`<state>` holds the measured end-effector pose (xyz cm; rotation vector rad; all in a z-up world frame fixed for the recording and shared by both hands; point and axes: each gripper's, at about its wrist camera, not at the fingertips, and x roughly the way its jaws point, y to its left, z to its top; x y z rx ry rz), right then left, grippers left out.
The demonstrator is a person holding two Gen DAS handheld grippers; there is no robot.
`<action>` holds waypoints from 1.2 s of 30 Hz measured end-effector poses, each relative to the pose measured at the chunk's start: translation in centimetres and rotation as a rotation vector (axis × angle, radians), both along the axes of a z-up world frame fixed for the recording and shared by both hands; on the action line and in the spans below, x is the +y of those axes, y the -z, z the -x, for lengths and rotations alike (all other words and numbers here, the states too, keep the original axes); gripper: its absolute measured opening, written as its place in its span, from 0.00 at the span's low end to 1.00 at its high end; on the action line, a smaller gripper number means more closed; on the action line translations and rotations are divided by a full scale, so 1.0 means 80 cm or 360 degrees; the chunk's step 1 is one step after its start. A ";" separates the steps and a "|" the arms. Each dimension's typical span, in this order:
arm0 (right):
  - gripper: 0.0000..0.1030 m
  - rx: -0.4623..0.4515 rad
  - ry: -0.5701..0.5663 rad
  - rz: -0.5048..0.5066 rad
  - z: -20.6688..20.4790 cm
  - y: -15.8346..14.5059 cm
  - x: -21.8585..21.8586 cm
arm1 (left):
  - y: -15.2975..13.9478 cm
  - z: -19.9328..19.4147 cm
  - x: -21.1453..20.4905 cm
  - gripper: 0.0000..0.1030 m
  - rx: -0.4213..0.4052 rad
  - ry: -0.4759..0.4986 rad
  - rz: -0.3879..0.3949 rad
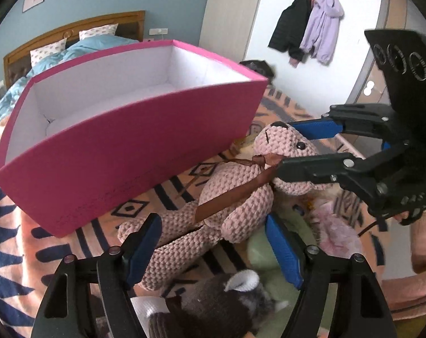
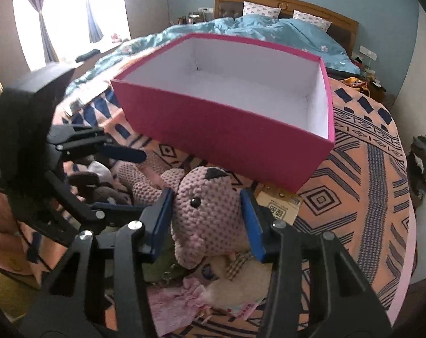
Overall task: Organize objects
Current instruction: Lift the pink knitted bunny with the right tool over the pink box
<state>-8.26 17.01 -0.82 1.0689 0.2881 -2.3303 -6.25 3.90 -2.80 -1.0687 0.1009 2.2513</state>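
Both tongs gape: right tongs [image 2: 206, 219] straddle the pink bear's [image 2: 207, 211] head, unclamped; left tongs [image 1: 213, 249] hold nothing; next, squeeze, lift toward the box [image 2: 221, 129] at 12 o'clock.

One pink box [image 2: 227, 129] beyond the fingers, one knitted pink bear [image 2: 210, 214] between them. Two grippers — left [image 1: 213, 250], right [image 2: 206, 219] — and two patterned pillows [image 2: 311, 18] far ahead.

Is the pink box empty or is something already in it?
Empty: the pink box shows only bare white walls and floor in both views. The teddy bear lies outside.
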 end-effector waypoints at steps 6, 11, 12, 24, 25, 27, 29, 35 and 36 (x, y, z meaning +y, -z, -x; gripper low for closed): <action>0.48 0.0096 -0.0030 0.0127 -0.018 -0.044 0.006 | -0.031 -0.019 -0.009 0.75 0.0117 0.0036 -0.0047; 0.48 0.0211 -0.0077 0.0206 -0.025 -0.086 -0.003 | -0.065 -0.027 -0.024 0.66 0.0232 0.0000 -0.0107; 0.48 0.0226 -0.0093 0.0233 -0.024 -0.093 -0.005 | -0.072 -0.027 -0.028 0.62 0.0249 -0.0018 -0.0117; 0.48 0.0380 -0.0191 0.0372 0.018 -0.147 -0.042 | -0.135 0.006 -0.062 0.46 0.0436 -0.0169 -0.0049; 0.48 0.0385 -0.0190 0.0386 0.027 -0.149 -0.045 | -0.138 0.009 -0.064 0.46 0.0447 -0.0183 -0.0033; 0.48 0.0383 -0.0189 0.0405 0.040 -0.149 -0.048 | -0.141 0.021 -0.066 0.45 0.0453 -0.0213 -0.0003; 0.48 0.0368 -0.0180 0.0434 0.058 -0.149 -0.050 | -0.144 0.034 -0.067 0.45 0.0455 -0.0244 0.0031; 0.48 0.0303 -0.0163 0.0480 0.105 -0.135 -0.058 | -0.137 0.074 -0.071 0.44 0.0418 -0.0319 0.0128; 0.48 0.0287 -0.0163 0.0473 0.113 -0.130 -0.061 | -0.133 0.081 -0.071 0.44 0.0399 -0.0328 0.0140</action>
